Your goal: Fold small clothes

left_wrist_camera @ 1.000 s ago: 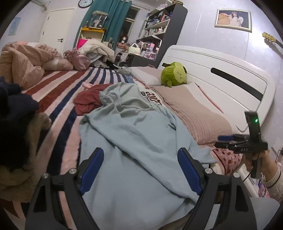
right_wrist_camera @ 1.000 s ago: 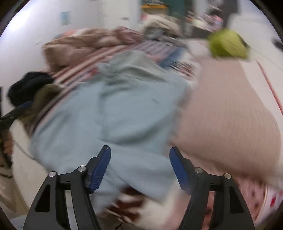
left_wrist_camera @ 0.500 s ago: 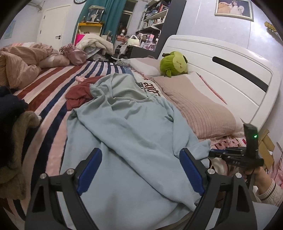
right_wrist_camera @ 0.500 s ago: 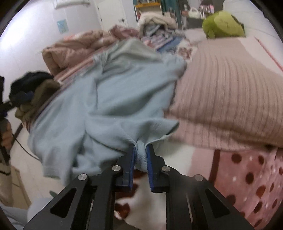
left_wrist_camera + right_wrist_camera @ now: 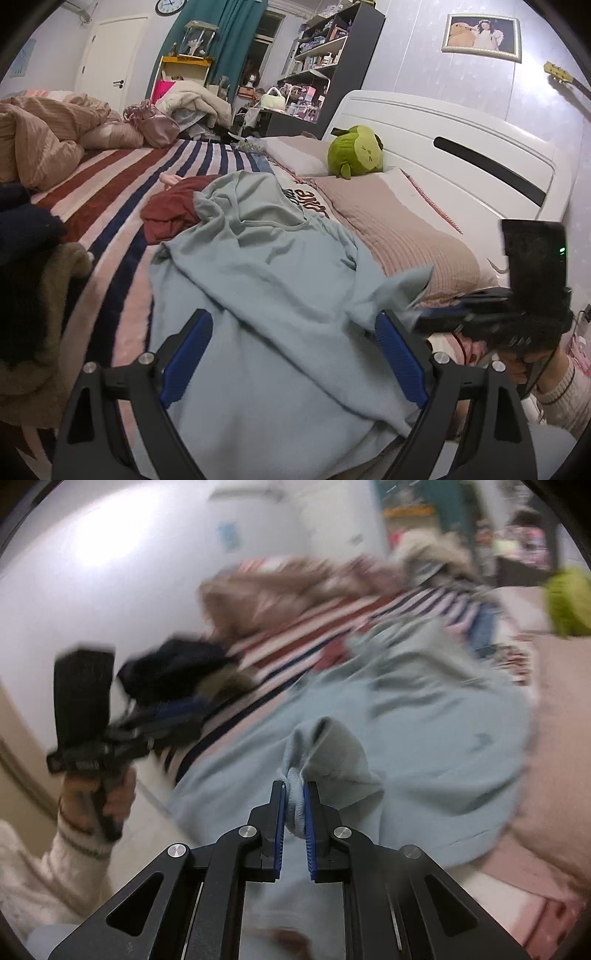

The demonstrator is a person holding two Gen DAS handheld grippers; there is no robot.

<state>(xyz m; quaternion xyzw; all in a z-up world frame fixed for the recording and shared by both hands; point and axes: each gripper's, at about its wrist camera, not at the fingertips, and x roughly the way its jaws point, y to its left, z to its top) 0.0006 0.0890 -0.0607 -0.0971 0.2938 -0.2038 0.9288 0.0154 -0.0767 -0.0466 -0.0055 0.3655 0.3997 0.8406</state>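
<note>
Since half a second ago, the right tool (image 5: 293,794) has lifted and swung leftward with the sleeve cuff it pinched, so that the cuff now stands raised above the garment rather than lying at the pillow edge. Its two blue pads (image 5: 279,827) are pressed nearly together on a bunched fold of the light blue sweatshirt (image 5: 258,295), and the fabric fills the narrow gap between them. In the left wrist view, the right tool (image 5: 439,317) appears at the right side, with the sleeve end drawn up into a peak beside the ribbed pink pillow (image 5: 399,236). The left tool (image 5: 291,350) hangs spread wide above the lower body of the sweatshirt, and its blue pads (image 5: 186,354) grip nothing; contact with the cloth cannot be confirmed. The sweatshirt lies spread across the striped bed cover (image 5: 122,192), with its upper part resting over a dark red garment (image 5: 168,214). A green plush toy (image 5: 354,151) sits against the white headboard (image 5: 461,147). The right wrist view is motion-blurred, and the left tool (image 5: 162,720) appears there at the left, near a dark pile of clothes (image 5: 173,664).
</note>
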